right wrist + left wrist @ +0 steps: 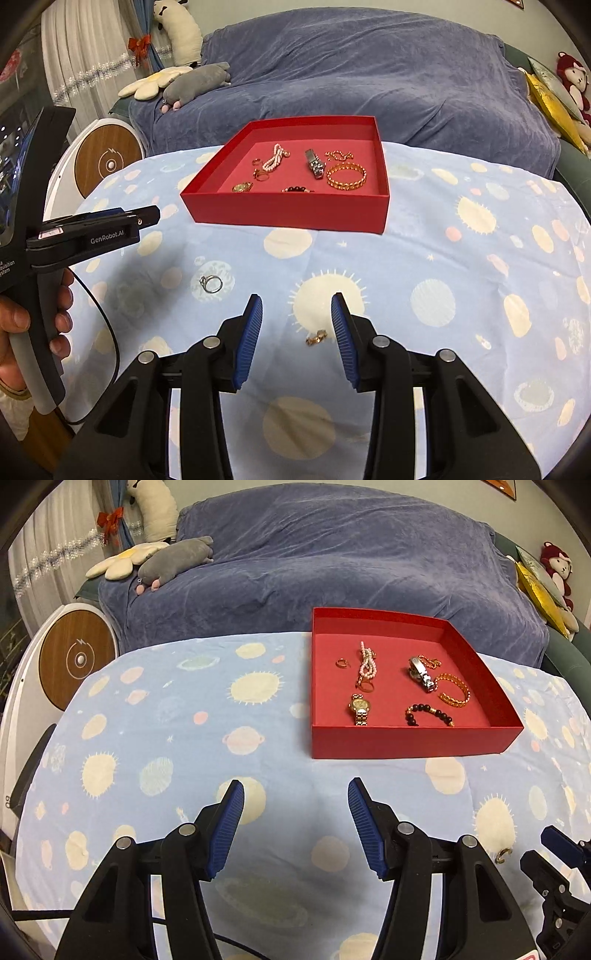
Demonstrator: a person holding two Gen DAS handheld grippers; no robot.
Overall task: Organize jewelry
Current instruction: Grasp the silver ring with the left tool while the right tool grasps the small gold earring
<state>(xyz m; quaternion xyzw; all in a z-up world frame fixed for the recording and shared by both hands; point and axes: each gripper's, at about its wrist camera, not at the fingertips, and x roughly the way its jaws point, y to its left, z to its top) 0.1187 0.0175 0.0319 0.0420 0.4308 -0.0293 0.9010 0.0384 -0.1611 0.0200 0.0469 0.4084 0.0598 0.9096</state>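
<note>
The right gripper (296, 325) is hovering with jaws wide around a small gold ring (316, 337) lying on the table (443, 258). A silver ring (211, 284) is lying at ten o'clock from it. The left gripper (295, 812) is gaping wide, empty, the red tray (406, 742) of jewelry sitting at one o'clock.

Left wrist cam: low over the table (166, 716), looking forward along its own tongs (295, 823) toward the sofa (332, 554), red box (406, 742) ahead and to the right, mid-distance. Right wrist cam: same low forward look along its tongs (297, 332), box (291, 214) ahead, slightly left. Each sees the other: right tongs at left cam's lower-right edge, left tongs (147, 216) at right cam's left edge. Shared: box, planet-print cloth, sofa, plush toys (177, 559)
</note>
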